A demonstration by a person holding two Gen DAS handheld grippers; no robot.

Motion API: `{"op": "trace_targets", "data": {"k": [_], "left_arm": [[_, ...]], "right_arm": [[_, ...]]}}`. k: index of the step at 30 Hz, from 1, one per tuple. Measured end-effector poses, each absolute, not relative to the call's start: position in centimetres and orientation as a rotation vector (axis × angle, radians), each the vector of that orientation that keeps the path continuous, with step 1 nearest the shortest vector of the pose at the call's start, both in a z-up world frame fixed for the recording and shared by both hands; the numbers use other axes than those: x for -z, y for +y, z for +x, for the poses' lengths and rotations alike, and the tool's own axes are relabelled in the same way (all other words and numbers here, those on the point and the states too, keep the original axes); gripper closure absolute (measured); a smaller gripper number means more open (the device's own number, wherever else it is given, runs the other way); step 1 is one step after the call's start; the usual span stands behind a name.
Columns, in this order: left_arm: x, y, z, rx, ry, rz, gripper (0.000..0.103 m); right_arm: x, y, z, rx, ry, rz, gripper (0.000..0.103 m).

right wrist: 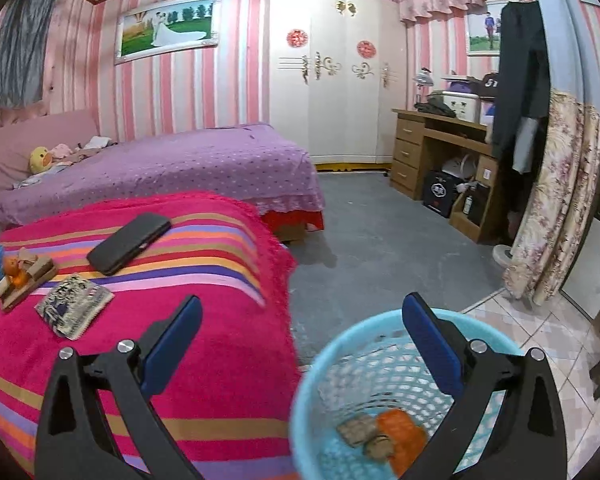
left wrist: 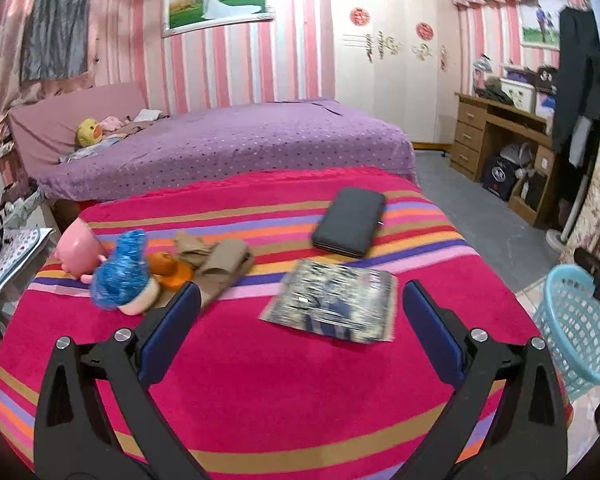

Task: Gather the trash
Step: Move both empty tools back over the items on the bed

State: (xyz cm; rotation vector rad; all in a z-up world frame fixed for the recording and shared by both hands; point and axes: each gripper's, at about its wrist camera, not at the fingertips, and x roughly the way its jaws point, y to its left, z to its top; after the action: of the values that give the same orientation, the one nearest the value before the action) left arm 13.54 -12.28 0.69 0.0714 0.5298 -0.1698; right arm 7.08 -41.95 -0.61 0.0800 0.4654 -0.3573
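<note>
Crinkled foil wrapper (left wrist: 332, 306) on fuzzy blanket (left wrist: 260, 380) — perforated plastic basket (right wrist: 332, 364).

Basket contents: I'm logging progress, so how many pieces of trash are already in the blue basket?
3 in the blue basket: an orange wrapper, a tan piece left of it, a small brown piece in front. The right tongs may hide more.

Snack packet (left wrist: 332, 304) print blurred; blue basket (left wrist: 572, 320) cut off.
</note>
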Motion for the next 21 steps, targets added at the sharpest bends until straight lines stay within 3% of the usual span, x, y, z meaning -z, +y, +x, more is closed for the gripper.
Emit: {"op": "trace_targets", "data": {"k": [21], "left_arm": [[2.3,3.3,18.4,-0.054,0.614,0.012,0.006]], "right_arm": [[1.3,-28.0,14.8,0.129,0.533,-0.074,0.005]]}}
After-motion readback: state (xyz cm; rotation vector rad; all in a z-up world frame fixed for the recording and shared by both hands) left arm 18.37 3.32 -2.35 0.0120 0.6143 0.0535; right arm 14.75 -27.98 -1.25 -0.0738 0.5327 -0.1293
